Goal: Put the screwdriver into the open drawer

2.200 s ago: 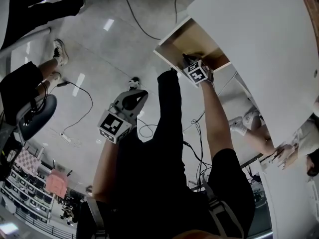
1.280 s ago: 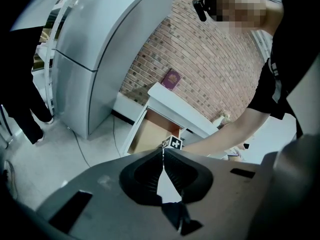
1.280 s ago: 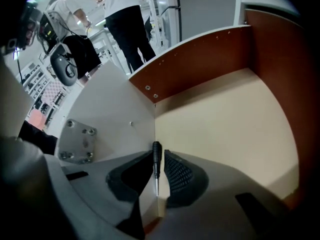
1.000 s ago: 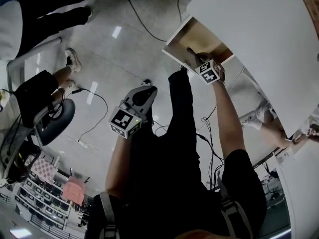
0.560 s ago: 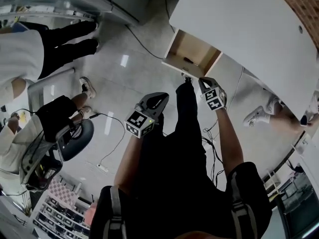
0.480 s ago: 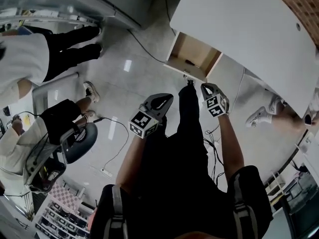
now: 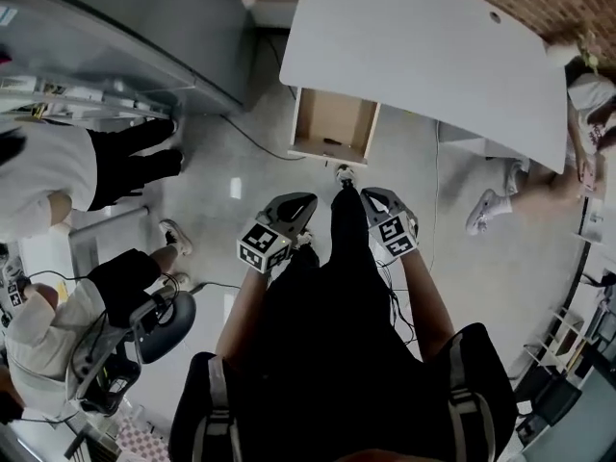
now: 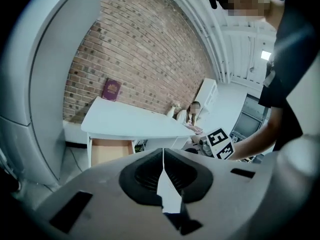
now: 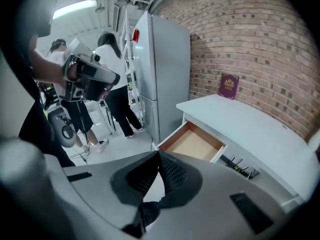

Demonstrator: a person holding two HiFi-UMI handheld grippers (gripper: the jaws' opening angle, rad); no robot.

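Inside the open wood-lined drawer (image 7: 332, 123) of the white bench (image 7: 423, 56), near the drawer's front wall, a small dark screwdriver (image 7: 330, 141). Well short of that drawer, side by side over the pale floor, the grey left gripper (image 7: 294, 201) and grey right gripper (image 7: 372, 197). Jaws of each pressed together, nothing between them.

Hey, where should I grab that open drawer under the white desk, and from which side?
Grip the drawer by the top edge of its front panel: a thin upright board standing clear of the desk; I make out no handle. Come down from above on your side, with the right tool, shut now, opened to straddle it.
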